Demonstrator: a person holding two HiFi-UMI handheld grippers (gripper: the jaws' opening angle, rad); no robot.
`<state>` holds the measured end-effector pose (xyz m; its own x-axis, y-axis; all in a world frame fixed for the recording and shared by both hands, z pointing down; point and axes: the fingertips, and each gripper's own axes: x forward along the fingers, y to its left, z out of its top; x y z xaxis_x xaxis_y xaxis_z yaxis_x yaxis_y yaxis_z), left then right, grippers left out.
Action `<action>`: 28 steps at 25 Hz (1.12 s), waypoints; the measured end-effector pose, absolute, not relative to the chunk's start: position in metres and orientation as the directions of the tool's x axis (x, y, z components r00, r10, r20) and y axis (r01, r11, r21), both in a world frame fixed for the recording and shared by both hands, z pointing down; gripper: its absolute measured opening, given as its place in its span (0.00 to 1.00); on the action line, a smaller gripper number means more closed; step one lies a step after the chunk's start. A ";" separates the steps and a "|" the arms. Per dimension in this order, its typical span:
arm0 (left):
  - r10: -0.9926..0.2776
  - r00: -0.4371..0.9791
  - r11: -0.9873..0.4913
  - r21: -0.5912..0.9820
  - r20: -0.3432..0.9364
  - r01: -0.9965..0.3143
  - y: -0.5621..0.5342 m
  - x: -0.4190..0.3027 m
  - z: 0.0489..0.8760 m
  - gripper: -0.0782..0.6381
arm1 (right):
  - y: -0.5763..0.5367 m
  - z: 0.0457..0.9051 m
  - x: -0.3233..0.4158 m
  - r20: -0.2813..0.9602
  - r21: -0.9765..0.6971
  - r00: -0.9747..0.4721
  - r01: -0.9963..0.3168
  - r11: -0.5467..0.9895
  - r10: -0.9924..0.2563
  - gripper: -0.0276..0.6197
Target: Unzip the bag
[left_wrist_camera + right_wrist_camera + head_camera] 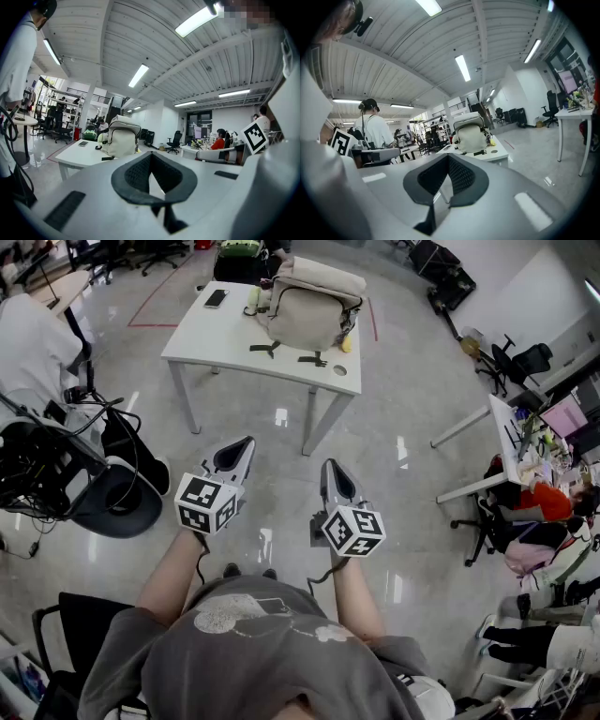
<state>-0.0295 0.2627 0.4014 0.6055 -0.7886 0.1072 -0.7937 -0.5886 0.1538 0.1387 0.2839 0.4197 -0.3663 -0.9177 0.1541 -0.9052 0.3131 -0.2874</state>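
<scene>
A beige backpack (309,307) stands upright on a white table (202,345) across the floor from me; it also shows as the backpack (122,137) in the left gripper view and the backpack (469,133) in the right gripper view. My left gripper (242,448) and right gripper (330,471) are held side by side over the floor, well short of the table. Both are shut with nothing between the jaws. The bag's zipper is too small to make out.
On the table lie a phone (216,298), a yellow-green object (252,299) beside the bag and a yellow item (346,343). A black chair and cables (84,474) stand at the left. Desks with seated people (544,502) are at the right. A person in white (375,129) stands nearby.
</scene>
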 end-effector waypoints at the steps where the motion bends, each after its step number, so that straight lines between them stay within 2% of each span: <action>1: -0.791 0.602 -0.585 0.155 0.109 -0.796 0.263 -0.031 0.403 0.12 | 0.284 0.420 0.137 0.154 -0.286 -0.370 -0.904 0.317 -0.916 0.04; 13: -0.808 0.580 -0.559 0.172 0.107 -0.811 0.271 -0.057 0.413 0.12 | 0.286 0.427 0.112 0.177 -0.247 -0.406 -0.900 0.359 -0.896 0.04; 19: -0.837 0.540 -0.533 0.091 0.088 -0.841 0.297 -0.092 0.418 0.12 | 0.316 0.444 0.116 0.166 -0.196 -0.329 -0.935 0.296 -0.929 0.04; 23: -0.828 0.552 -0.544 0.094 0.097 -0.834 0.255 -0.115 0.414 0.12 | 0.288 0.444 0.114 0.173 -0.210 -0.279 -0.947 0.242 -0.945 0.04; 28: -0.825 0.551 -0.537 0.125 0.129 -0.834 0.219 -0.111 0.431 0.12 | 0.250 0.454 0.123 0.184 -0.196 -0.282 -0.949 0.246 -0.942 0.04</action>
